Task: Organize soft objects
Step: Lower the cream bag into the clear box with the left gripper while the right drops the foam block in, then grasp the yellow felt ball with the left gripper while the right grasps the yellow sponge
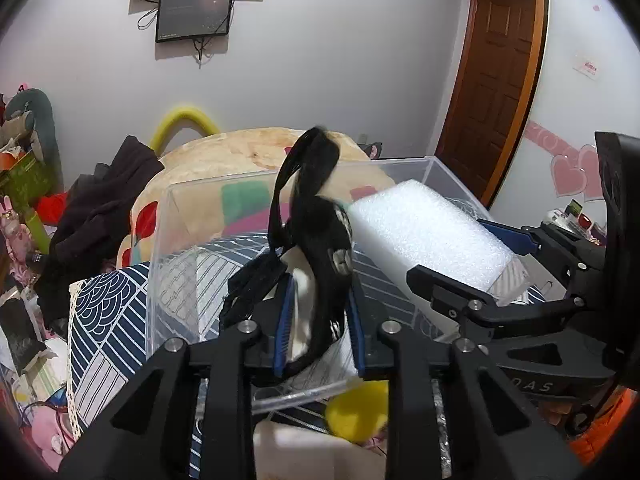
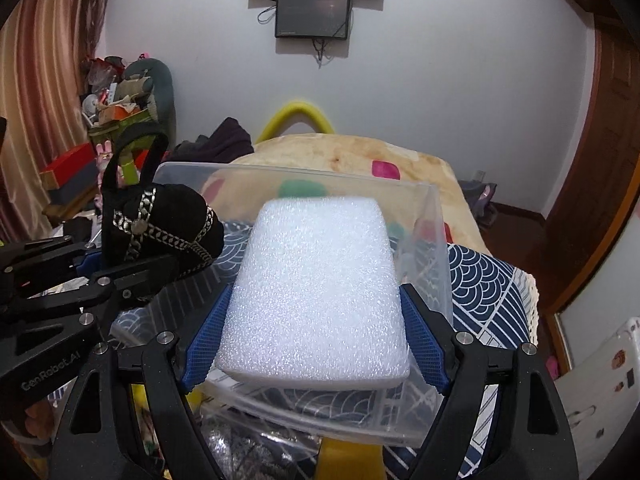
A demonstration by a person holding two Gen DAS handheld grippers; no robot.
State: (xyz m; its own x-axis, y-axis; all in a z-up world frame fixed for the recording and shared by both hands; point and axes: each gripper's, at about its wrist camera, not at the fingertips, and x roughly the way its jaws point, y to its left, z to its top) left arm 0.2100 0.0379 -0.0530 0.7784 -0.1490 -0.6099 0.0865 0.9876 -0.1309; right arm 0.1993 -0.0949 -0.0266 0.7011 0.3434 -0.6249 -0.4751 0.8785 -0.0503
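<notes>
Far left, from the left wrist camera: shows a heap of dark clothes on a bed, beside a navy cloth with white wave patterns. Behind these, shows a beige blanket with coloured patches and two dark screens high on a pale wall.

In the middle, stands a clear plastic box on the patterned cloth, open at the top.

Over the near edge of the box, shows the left claw with its blue pads parted only a little. Between them hangs a black pouch with silver chain trim and a strap looping upward, its top blurred. Seems to touch the right-hand pad, with a pale gap at the left-hand pad, so looks loose rather than pinched. Hard to tell whether the pouch reaches down inside the box or only hangs above it.

Just below the box's near rim, lies a soft yellow ball.

To the right, shows the right claw spread wide and clamped on a white foam block, one blue pad pressed to each long side. Holds the block tilted above the right half of the box, close beside the pouch.

Far right, shows a brown wooden door.
</notes>
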